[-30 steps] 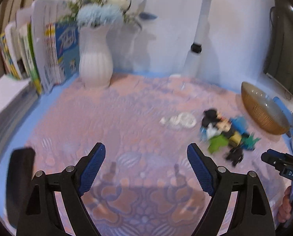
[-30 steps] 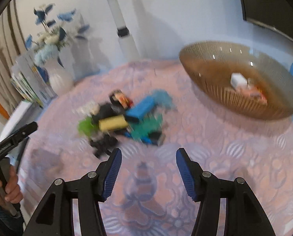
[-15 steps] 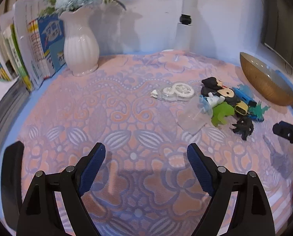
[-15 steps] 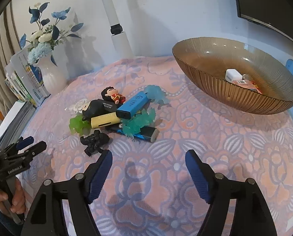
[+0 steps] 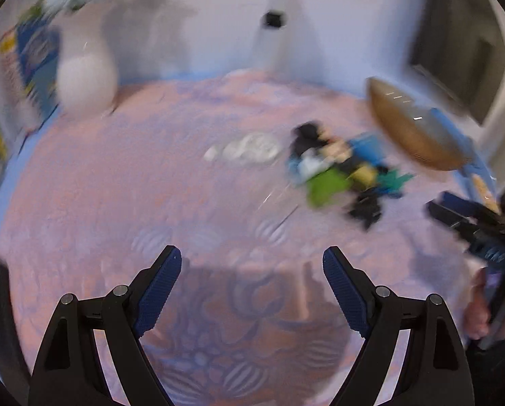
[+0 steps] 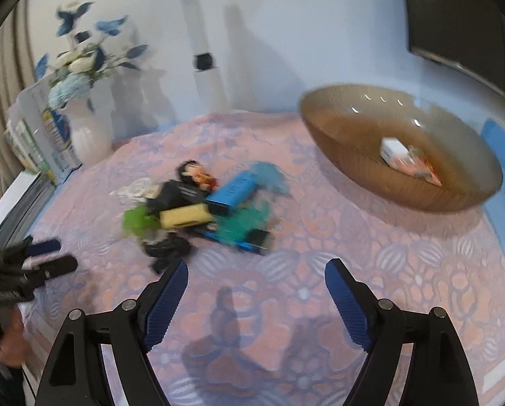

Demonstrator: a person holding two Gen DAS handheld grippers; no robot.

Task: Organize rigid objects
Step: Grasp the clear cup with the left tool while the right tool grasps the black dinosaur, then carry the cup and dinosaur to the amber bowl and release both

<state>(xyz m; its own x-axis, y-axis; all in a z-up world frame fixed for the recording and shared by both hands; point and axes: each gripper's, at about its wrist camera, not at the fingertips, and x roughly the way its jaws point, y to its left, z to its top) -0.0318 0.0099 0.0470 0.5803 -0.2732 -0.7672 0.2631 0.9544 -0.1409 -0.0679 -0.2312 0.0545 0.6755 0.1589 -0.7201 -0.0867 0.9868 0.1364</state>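
A heap of small toys (image 6: 205, 213) lies mid-table: a blue block (image 6: 234, 193), a yellow block (image 6: 184, 218), green (image 6: 135, 221) and teal (image 6: 242, 223) figures, a black figure (image 6: 166, 250) and a small doll (image 6: 198, 176). The same heap (image 5: 340, 176) appears blurred in the left wrist view. An amber glass bowl (image 6: 432, 203) at the right holds a white box (image 6: 393, 149) and an orange packet. My right gripper (image 6: 256, 270) hovers just short of the heap, its jaws opening with nothing between them. My left gripper (image 5: 252, 264) stands open and empty over bare cloth.
A white vase (image 6: 88, 135) of blue flowers and upright books (image 6: 39, 145) stand at the back left. A clear tape dispenser (image 5: 249, 147) lies left of the heap. A white pole (image 6: 201, 50) rises at the back. A dark screen (image 6: 462, 17) hangs at the upper right.
My right gripper's jaws have spread wider. The left view has swung and blurred, and the heap now sits nearer its middle right.
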